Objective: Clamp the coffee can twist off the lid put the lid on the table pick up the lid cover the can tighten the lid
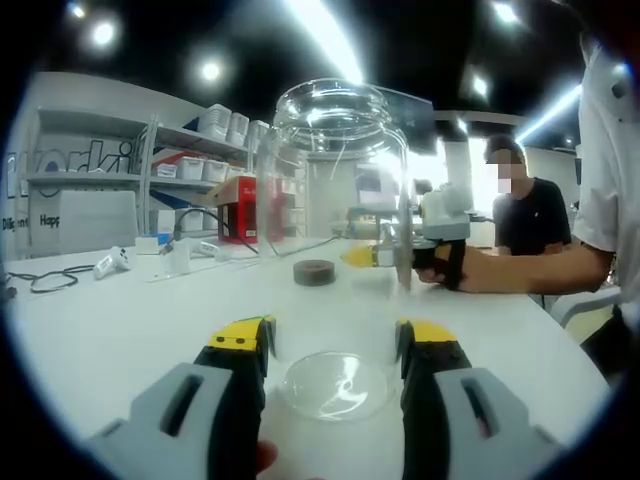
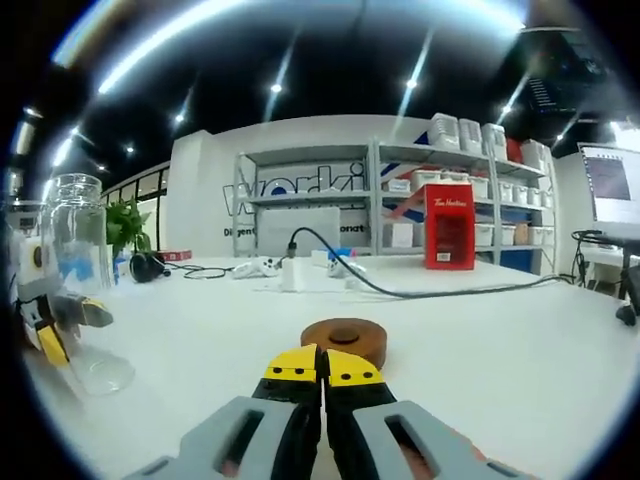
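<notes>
a white table [image 1: 120, 330] carries everything, and the clear glass coffee can [image 1: 335, 230] standing on it is the landmark. behind the can, shelves [image 2: 400, 200] with white bins line the far wall, and a red box [image 2: 447, 227] sits on the table below them. in the left gripper view a person in a dark shirt [image 1: 530, 215] stands beyond the can, further back.

the coffee can is upright and open at the top, with its base between the yellow-tipped jaws of the left claw [image 1: 335, 345]. the jaws press against the glass on both sides, grasping the can.

the brown round lid [image 2: 344, 341] lies flat on the table, well apart from the can. in the right gripper view it sits just beyond the tips of the right claw [image 2: 322, 366], whose jaws are clenched together with nothing between them. in the left gripper view the right claw reaches in beside the can, held by a hand [image 1: 450, 265].
</notes>
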Action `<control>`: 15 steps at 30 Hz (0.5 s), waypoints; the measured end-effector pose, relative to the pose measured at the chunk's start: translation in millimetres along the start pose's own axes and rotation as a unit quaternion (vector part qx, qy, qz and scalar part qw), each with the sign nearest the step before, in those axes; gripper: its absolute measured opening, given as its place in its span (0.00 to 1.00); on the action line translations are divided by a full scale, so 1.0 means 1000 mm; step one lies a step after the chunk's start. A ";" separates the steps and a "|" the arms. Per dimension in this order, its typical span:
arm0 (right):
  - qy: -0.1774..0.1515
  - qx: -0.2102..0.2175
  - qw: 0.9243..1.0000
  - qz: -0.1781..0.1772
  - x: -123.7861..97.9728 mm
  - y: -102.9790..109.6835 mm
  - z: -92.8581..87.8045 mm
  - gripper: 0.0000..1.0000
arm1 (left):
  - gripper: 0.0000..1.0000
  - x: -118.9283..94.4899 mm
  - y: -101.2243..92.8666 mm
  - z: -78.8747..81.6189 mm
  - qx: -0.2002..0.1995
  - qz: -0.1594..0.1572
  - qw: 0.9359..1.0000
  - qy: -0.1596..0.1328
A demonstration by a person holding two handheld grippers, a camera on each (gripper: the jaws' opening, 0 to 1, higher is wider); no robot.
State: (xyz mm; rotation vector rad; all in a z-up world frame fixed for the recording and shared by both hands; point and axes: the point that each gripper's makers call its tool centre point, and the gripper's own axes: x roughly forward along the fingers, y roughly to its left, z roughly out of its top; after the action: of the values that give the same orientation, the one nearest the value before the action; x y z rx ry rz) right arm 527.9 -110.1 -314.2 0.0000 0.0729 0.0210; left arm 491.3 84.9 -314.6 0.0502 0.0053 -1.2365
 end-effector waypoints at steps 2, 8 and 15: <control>0.003 -0.008 1.000 -0.008 0.000 -0.002 -0.001 0.00 | 0.44 0.000 0.000 0.000 0.000 0.000 1.000 0.000; 0.001 0.002 1.000 -0.016 0.001 -0.006 -0.001 0.00 | 0.44 0.000 0.000 0.000 0.000 0.000 1.000 0.000; -0.003 -0.010 1.000 -0.017 0.001 -0.006 0.002 0.00 | 0.44 0.000 0.000 0.000 0.000 0.000 1.000 0.000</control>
State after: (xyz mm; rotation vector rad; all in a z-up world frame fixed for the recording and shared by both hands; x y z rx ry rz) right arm 528.8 -115.9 -312.7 -0.0208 0.0659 -0.0125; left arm 491.6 84.5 -314.7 0.0500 0.0061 -1.2358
